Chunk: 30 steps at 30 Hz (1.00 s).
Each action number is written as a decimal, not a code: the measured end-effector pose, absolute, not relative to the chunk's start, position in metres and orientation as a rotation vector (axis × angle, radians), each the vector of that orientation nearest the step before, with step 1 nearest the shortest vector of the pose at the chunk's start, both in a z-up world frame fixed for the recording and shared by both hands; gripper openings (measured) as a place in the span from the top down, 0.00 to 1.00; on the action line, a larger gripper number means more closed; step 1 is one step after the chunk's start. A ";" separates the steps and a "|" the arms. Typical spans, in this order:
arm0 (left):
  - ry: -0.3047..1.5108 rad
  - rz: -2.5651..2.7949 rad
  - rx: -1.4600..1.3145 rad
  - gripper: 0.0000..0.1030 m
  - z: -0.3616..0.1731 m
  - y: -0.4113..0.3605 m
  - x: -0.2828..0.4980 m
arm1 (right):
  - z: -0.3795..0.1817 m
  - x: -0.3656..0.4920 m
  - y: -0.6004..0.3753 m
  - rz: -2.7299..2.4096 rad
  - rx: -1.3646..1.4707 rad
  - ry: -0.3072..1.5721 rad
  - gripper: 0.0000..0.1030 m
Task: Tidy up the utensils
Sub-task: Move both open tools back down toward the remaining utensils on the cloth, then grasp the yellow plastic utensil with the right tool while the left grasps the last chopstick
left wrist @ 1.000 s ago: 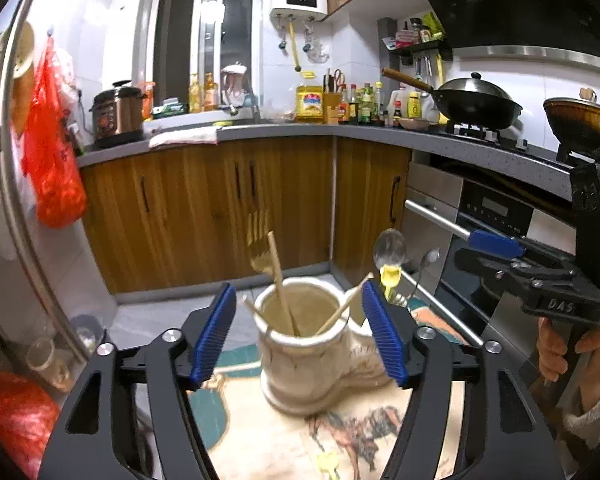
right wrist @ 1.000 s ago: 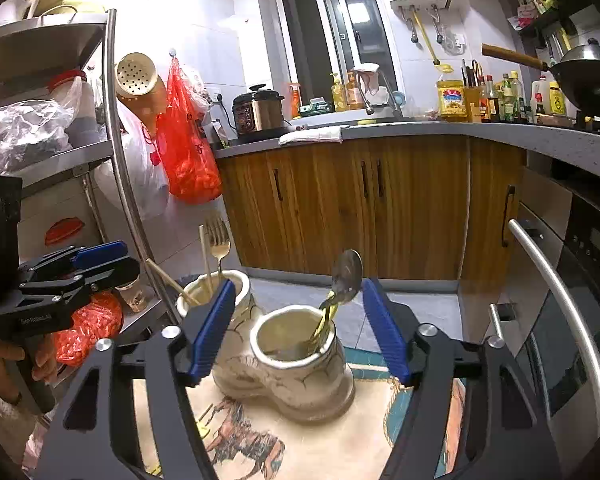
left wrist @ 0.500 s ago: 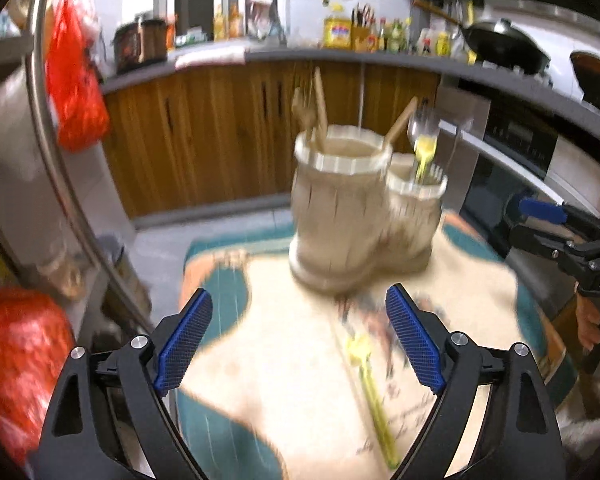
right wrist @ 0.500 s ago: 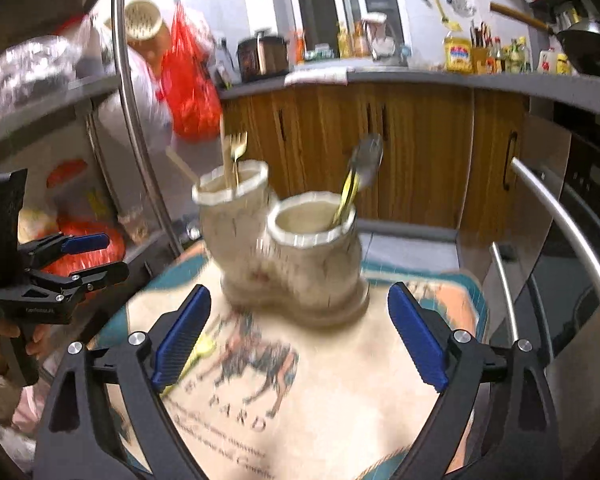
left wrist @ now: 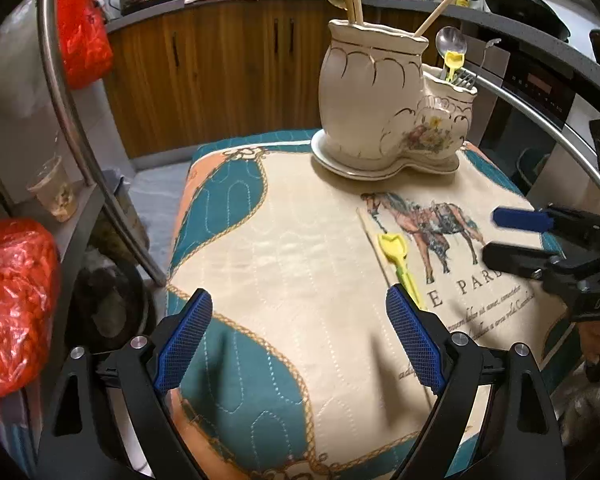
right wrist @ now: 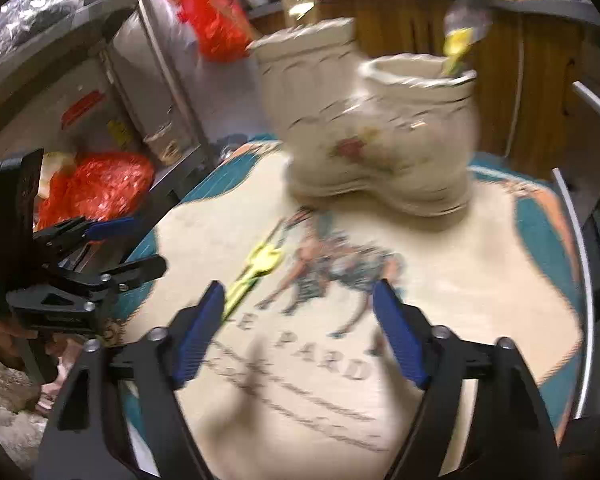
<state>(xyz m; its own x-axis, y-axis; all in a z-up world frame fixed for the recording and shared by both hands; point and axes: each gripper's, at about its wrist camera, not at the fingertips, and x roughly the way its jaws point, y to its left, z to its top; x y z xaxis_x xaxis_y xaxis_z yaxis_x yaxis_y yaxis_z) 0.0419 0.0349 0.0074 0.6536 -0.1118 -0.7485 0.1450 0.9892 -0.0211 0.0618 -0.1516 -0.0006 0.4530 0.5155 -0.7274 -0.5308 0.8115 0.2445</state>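
Both my grippers have dropped toward the desk. Left gripper jaws wide, empty; right gripper jaws closing on nothing. Yellow utensil, centre-right, could get pushed aside.

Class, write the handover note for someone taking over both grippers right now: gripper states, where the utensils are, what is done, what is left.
Left gripper: open, empty, over the printed cloth.
Right gripper: empty, jaws closing, nothing between them.
Ceramic holder: chopsticks and a fork in the tall pot; a spoon, a fork and a yellow utensil in the short pot.
Done: those are stowed.
Left: the yellow utensil and a thin stick beside it lie on the cloth; likely pick them up next.
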 end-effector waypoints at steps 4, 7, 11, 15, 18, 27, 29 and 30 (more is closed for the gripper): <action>0.847 -0.151 0.026 0.14 0.005 0.041 0.040 | -0.005 0.070 -0.129 0.671 -0.024 0.950 0.58; 0.846 -0.156 0.021 0.14 0.005 0.044 0.039 | -0.012 0.077 -0.118 0.658 -0.016 0.995 0.68; 0.846 -0.161 0.014 0.14 0.005 0.045 0.038 | -0.024 0.083 -0.109 0.632 -0.022 1.039 0.77; 0.849 -0.168 0.013 0.14 0.003 0.044 0.038 | -0.028 0.083 -0.101 0.600 -0.059 1.036 0.81; 0.852 -0.172 0.017 0.14 0.003 0.041 0.038 | -0.028 0.082 -0.105 0.586 -0.045 1.034 0.87; 0.862 -0.194 0.041 0.14 0.002 0.027 0.041 | -0.016 0.081 -0.147 0.531 -0.014 0.996 0.90; 0.866 -0.200 0.048 0.14 0.001 0.022 0.042 | -0.014 0.079 -0.161 0.506 -0.034 0.982 0.90; 0.869 -0.203 0.053 0.14 0.001 0.021 0.043 | -0.013 0.078 -0.166 0.496 -0.044 0.977 0.90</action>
